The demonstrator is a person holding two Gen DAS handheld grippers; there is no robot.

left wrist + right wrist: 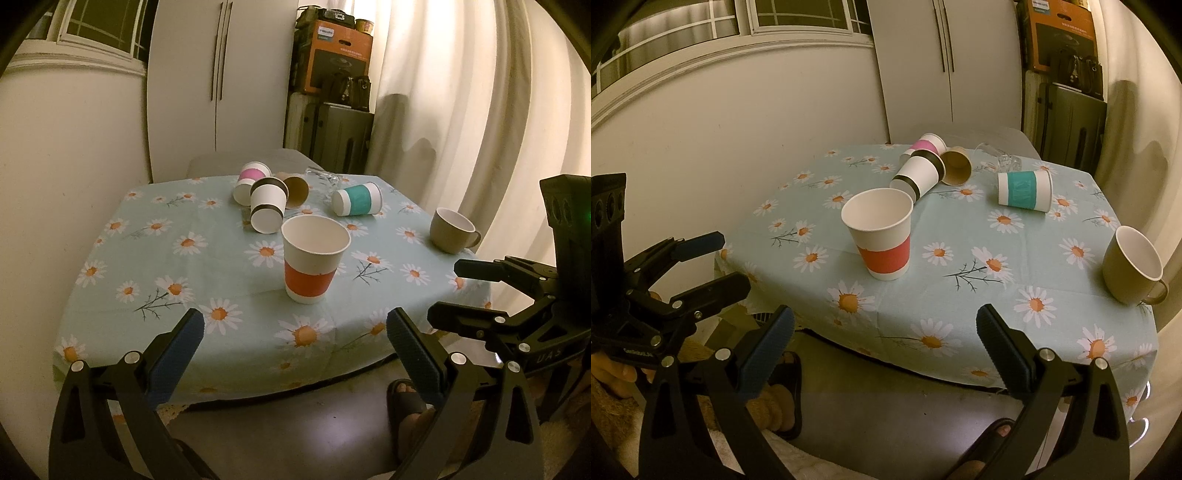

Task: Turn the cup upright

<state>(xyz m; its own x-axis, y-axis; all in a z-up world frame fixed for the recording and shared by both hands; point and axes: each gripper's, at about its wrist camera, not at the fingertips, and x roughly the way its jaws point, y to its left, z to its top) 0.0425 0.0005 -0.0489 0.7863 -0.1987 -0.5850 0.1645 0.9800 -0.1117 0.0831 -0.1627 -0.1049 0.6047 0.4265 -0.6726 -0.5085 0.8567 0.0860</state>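
A paper cup with an orange-red band [313,258] stands upright near the table's middle; it also shows in the right wrist view [881,232]. Behind it lie tipped cups: black-banded [267,205] [919,173], pink-banded [250,181] [925,146], brown [296,190] [956,166] and teal-banded [356,199] [1025,190]. A clear glass [325,179] [997,157] lies on its side. My left gripper [295,332] is open and empty at the table's near edge. My right gripper [884,332] is open and empty, also short of the edge; it shows at the right of the left wrist view [443,291].
A beige mug [452,230] [1132,264] stands upright at the table's right edge. The table wears a daisy-print cloth [166,258] [960,295]. A white cupboard [221,85], stacked boxes [332,55] and curtains [461,110] stand behind. Sandalled feet [404,402] are below the table edge.
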